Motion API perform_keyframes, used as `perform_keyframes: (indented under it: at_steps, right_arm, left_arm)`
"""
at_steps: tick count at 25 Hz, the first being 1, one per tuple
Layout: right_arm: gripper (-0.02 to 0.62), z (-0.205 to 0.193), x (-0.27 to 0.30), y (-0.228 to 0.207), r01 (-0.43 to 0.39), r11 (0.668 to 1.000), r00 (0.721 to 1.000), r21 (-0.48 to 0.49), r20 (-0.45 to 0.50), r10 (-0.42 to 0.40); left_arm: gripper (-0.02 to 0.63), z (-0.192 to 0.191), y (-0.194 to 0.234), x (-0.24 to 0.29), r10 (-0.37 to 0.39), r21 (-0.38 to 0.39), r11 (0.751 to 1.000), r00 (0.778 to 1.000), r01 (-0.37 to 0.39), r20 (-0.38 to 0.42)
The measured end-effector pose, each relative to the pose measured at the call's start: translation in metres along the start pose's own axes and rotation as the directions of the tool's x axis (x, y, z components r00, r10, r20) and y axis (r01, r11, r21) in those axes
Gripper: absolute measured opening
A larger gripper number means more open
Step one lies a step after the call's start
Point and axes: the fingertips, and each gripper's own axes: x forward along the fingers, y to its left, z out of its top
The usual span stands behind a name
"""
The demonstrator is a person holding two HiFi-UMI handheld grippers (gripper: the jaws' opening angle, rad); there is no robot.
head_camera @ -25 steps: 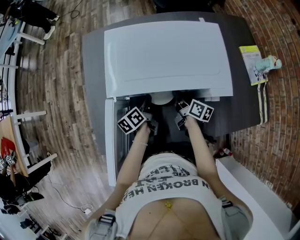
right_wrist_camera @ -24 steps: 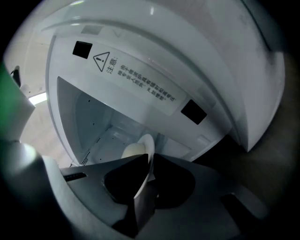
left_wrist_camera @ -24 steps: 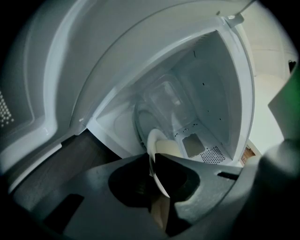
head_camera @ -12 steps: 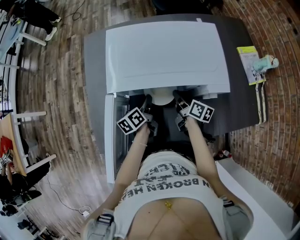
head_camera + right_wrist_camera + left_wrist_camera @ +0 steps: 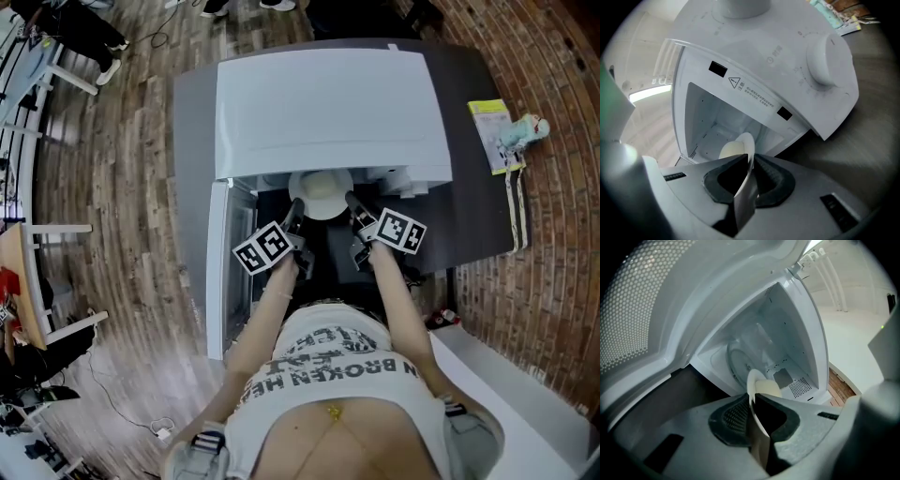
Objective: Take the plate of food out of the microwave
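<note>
At the mouth of the microwave (image 5: 328, 103), I hold the plate (image 5: 321, 194) from both sides.
My left gripper (image 5: 294, 208) is clenched on its left rim and my right gripper (image 5: 352, 202) on its right, the plate hanging partly out of the open cavity. I judge the lift done; drawing it clear and setting it down remain. It is round, so there is no long axis; it rides roughly level, face up, with the pale food (image 5: 769, 389) on top.

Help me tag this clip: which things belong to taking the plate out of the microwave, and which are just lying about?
In the job:
plate, rim clamped by left gripper and right gripper
pale food on it
microwave, its door open

Lying about:
yellow-green packet
small pale-teal object
both on the dark table
</note>
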Motion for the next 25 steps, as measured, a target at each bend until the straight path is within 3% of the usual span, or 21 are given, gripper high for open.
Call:
perform_keyframes:
  at_steps: [25]
  right_arm:
    - [0.038,-0.037,-0.065,0.014,0.046,0.999,0.997,0.004,0.059,-0.046]
  left_arm:
    - [0.046,-0.038,-0.018,-0.05,-0.074,0.03,0.997,0.995,0.076,-0.063]
